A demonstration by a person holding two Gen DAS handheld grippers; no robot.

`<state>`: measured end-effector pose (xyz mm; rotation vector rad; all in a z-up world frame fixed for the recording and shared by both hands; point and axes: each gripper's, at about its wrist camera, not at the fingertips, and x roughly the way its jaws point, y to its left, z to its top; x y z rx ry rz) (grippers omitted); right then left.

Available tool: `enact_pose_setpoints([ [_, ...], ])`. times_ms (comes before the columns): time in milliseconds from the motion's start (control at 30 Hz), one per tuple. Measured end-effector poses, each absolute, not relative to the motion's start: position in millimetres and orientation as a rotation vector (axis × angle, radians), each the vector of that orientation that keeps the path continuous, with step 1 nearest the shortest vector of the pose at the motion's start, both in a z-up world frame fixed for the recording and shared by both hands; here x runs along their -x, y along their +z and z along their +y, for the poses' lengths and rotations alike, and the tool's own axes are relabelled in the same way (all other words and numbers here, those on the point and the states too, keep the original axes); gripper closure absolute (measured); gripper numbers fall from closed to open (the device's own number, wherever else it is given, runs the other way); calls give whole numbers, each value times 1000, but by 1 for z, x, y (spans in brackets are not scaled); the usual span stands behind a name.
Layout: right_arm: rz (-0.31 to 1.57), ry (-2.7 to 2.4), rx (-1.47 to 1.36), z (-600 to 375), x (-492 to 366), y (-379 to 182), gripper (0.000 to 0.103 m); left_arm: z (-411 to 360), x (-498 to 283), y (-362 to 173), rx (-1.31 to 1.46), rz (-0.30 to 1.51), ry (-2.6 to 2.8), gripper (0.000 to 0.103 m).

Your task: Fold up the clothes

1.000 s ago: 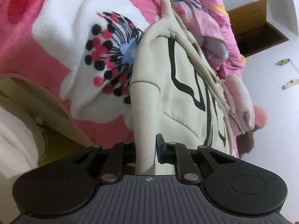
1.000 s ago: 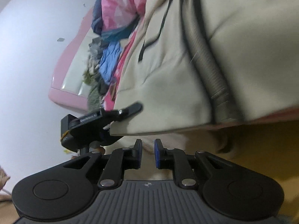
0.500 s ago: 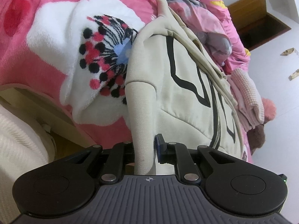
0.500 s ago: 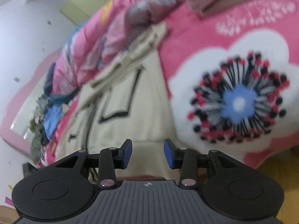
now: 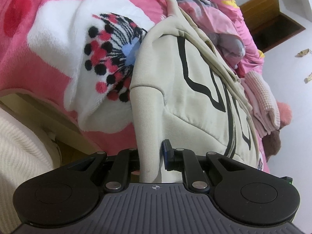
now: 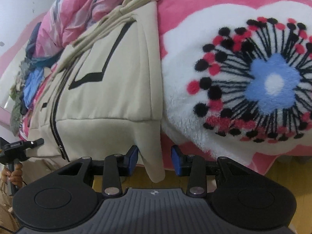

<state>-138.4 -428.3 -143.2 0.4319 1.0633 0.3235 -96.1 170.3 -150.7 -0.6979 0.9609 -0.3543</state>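
**Around the bed**

A fluffy pink blanket [image 5: 48, 19] with a white flower patch and black, red and blue stamens covers the bed. Beside it lie a crumpled pink printed quilt [image 5: 224, 15] and a folded pale pink waffle-knit cloth [image 5: 263, 105]. A dark wooden door frame [image 5: 273, 19] stands on the white floor [image 5: 292, 78].

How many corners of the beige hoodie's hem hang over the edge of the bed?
2. One hem corner is pinched in the left gripper. The other hem corner hangs between the open jaws of the right gripper. No more show.
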Motion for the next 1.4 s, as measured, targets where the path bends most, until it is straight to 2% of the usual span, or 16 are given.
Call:
enact_pose_setpoints([
  [100,1068,317,-432,-429,141,-143,64,171,97,-151,700,958,-360,90],
  [200,1055,332,-437,-428,144,-142,72,171,98,-151,699,951,-366,90],
  [267,1034,347,-428,-427,148,-140,93,171,99,-151,698,945,-372,91],
  [333,1013,355,-417,-424,153,-136,97,170,100,-151,696,939,-381,92],
  [500,930,395,-456,-421,171,-119,98,170,108,-140,688,910,-428,98],
  [833,649,491,-607,-430,205,-47,99,180,124,-101,808,782,-514,100],
  [1400,469,546,-601,-418,123,35,99,177,69,-31,837,611,-547,100],
])
